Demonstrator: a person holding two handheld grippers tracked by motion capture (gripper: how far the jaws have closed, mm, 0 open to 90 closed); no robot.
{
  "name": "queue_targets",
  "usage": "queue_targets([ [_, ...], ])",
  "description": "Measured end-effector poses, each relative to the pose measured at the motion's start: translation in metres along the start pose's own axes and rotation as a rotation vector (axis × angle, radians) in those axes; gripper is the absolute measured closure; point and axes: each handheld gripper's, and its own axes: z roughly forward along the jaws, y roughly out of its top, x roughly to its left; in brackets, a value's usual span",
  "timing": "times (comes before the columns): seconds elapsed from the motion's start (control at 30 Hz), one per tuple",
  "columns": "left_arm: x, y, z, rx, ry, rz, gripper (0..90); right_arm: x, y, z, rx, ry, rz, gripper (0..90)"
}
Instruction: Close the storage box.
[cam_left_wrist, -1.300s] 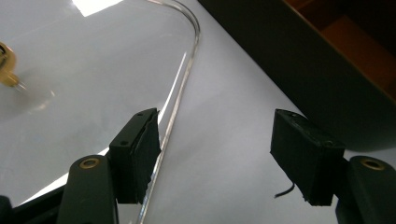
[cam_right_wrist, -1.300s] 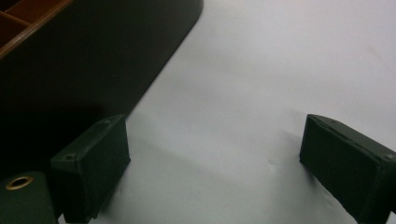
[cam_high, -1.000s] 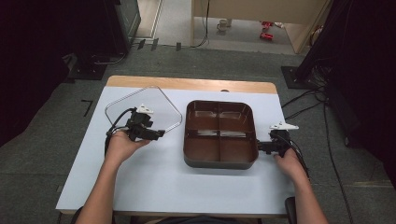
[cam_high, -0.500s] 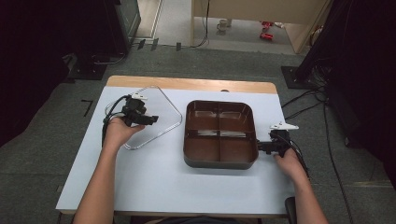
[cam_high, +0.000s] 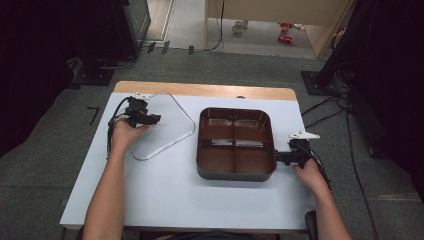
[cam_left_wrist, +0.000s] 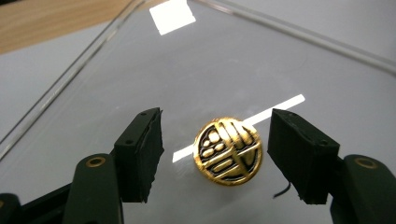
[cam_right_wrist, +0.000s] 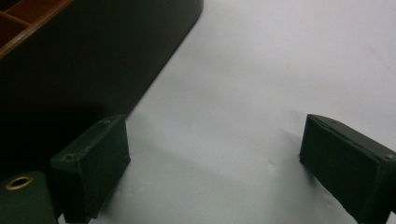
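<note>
The left hand-held gripper (cam_left_wrist: 212, 154) hovered with its jaws apart over a clear lid (cam_left_wrist: 261, 70), and between them, a little nearer the right jaw, sat a round gold-and-black knob (cam_left_wrist: 228, 150). The pads (cam_left_wrist: 140, 154) were blocky, matte black and square-edged; the knob was small, glossy and embossed with a raised pattern, so it would probably give a short, slick grip. If the jaws closed off-centre, one pad could meet the knob first and push the lid sideways across the bench (cam_high: 165, 190), or the knob might slip out as the lid was lifted. The lid was a thin transparent sheet with rounded corners and a raised rim, throwing bright reflections; held by the knob alone it could well swing or tilt.

The right hand-held gripper (cam_right_wrist: 215, 163) rested on the bench with its jaws wide apart and nothing between them. Its left jaw stood just beside the outer wall of the tray (cam_right_wrist: 93, 60), whether touching I could not tell. In the high view that tray (cam_high: 235, 172) was dark brown, squarish with rounded corners, glossy inside and split into four empty compartments. Should this hand-held gripper nudge the wall, the tray might slide on the smooth, pale bench and spoil any later fit of the lid. The lid lay well apart from the tray, to its left.
</note>
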Motion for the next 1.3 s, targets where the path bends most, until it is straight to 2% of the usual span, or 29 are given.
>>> queue_targets([
  [0.1, 0.001, -0.005, 0.006, 0.008, -0.029, -0.011, 40.6, 0.0, 0.0, 0.0, 0.0, 0.0, 0.0, 7.8],
  [0.17, 0.0, -0.008, 0.006, -0.019, -0.009, -0.014, 42.2, 0.0, 0.0, 0.0, 0.0, 0.0, 0.0, 7.8],
  [0.23, -0.002, -0.011, 0.006, -0.045, -0.015, -0.012, 48.6, 0.0, 0.0, 0.0, 0.0, 0.0, 0.001, 7.8],
  [0.27, -0.003, -0.012, 0.005, -0.056, -0.024, -0.003, 54.9, 0.0, 0.0, 0.0, 0.0, 0.0, 0.0, 7.8],
  [0.3, -0.006, -0.013, 0.005, -0.059, -0.011, -0.002, 58.6, 0.0, 0.0, 0.0, 0.0, 0.0, 0.0, 7.8],
  [0.37, -0.006, -0.012, 0.004, -0.051, -0.005, -0.002, 59.0, 0.0, 0.0, 0.0, 0.0, 0.0, 0.0, 7.8],
  [0.4, -0.003, -0.012, 0.003, -0.048, -0.038, -0.033, 59.3, 0.0, 0.0, 0.0, 0.0, 0.0, 0.001, 7.8],
  [0.47, -0.001, -0.011, 0.0, -0.046, -0.03, -0.039, 59.4, 0.0, 0.0, 0.0, 0.0, 0.001, 0.0, 7.7],
  [0.53, 0.0, -0.009, -0.007, -0.045, -0.025, -0.037, 59.5, 0.0, 0.0, 0.0, 0.0, 0.0, 0.0, 7.8],
  [0.67, -0.002, 0.001, -0.033, -0.093, -0.031, -0.002, 59.6, 0.0, 0.0, 0.0, 0.0, 0.0, 0.0, 7.7],
  [0.7, -0.002, 0.001, -0.033, -0.093, -0.031, -0.002, 59.6, 0.0, 0.0, 0.0, 0.0, 0.0, 0.0, 7.7],
  [0.77, -0.005, 0.009, -0.05, -0.122, -0.032, 0.027, 59.6, 0.0, 0.0, 0.0, 0.0, 0.001, 0.0, 7.7],
  [0.83, -0.009, 0.017, -0.065, -0.152, -0.051, 0.03, 59.6, 0.0, 0.0, 0.0, 0.0, 0.0, 0.0, 7.7],
  [0.9, -0.017, 0.026, -0.078, -0.171, -0.073, 0.037, 59.6, 0.0, 0.0, 0.0, 0.0, 0.0, 0.0, 7.7],
  [0.93, -0.026, 0.034, -0.087, -0.185, -0.091, 0.053, 59.6, 0.0, 0.0, 0.0, 0.0, 0.0, 0.0, 7.7],
  [1.03, -0.049, 0.047, -0.099, -0.205, -0.125, 0.111, 59.6, 0.0, 0.0, 0.0, 0.0, 0.0, 0.0, 7.7],
  [1.13, -0.066, 0.055, -0.103, -0.233, -0.158, 0.138, 59.6, 0.0, 0.0, 0.0, 0.001, 0.0, 0.002, 7.8],
  [1.27, -0.092, 0.065, -0.102, -0.249, -0.232, 0.184, 59.6, 0.0, 0.0, 0.0, 0.0, 0.0, 0.001, 7.7],
  [1.3, -0.092, 0.065, -0.102, -0.249, -0.232, 0.184, 59.6, 0.0, 0.0, 0.0, 0.0, 0.0, 0.001, 7.7],
])
